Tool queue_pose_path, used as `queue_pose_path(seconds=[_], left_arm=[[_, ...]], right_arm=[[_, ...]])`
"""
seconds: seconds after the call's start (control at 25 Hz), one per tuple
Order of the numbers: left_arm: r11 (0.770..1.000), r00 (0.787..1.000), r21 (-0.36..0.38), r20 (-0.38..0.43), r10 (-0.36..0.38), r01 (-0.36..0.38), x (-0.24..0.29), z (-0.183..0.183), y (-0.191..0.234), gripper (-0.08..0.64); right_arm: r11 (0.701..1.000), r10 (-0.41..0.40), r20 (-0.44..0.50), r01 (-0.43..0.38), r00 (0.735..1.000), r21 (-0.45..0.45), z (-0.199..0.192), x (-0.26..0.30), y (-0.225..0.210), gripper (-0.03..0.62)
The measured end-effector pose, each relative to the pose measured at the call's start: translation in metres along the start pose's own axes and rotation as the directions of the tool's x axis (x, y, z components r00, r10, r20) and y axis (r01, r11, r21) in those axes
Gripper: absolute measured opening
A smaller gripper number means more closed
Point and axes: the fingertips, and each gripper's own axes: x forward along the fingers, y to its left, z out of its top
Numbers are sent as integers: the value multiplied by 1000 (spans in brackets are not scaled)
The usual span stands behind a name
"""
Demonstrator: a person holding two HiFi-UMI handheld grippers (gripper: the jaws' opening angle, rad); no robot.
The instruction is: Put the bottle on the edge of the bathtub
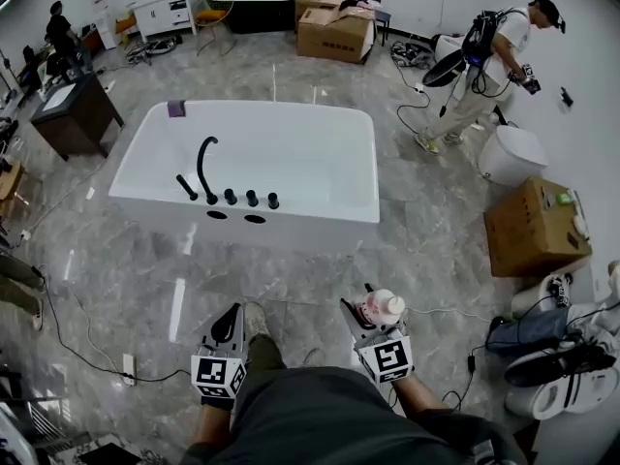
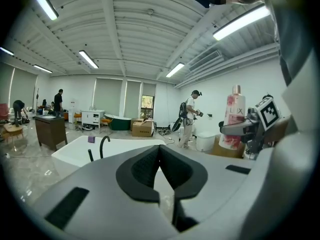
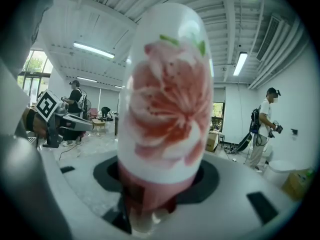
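Apparent carry stage: right claw (image 1: 374,318) pinches the bottle (image 1: 384,306) (left claw (image 1: 229,324) pressed together, empty), well apart from the bathtub (image 1: 291,223); next, reach its edge.

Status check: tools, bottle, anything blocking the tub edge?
Left tool shut, empty. Right tool shut on bottle, upright, short of the bathtub. Black faucet set occupies the near rim's left part.

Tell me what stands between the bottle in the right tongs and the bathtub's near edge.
Nothing visible does. The white, pink-flowered bottle is clamped in the right tongs, and only bare grey marble floor lies between it and the white bathtub's near rim. The black faucet fittings occupy that rim's left part.
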Motion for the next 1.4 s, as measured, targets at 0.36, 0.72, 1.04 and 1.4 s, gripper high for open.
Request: queue_pose_path(seconds=[0.36, 0.72, 1.04, 1.4], left_arm=[[999, 999, -24, 13, -47, 47, 64, 7, 57, 0], [990, 990, -14, 14, -140, 140, 157, 42, 147, 0], [980, 980, 6, -11, -200, 200, 207, 62, 204, 0], [994, 994, -17, -29, -110, 110, 252, 55, 208, 0]], right_arm=[[999, -34, 0, 34, 999, -33, 20, 72, -8, 235], [994, -105, -21, 104, 994, -25, 59, 177, -21, 235], [988, -151, -10, 150, 989, -37, 94, 250, -35, 235], [998, -41, -10, 40, 999, -56, 80, 313, -70, 235]])
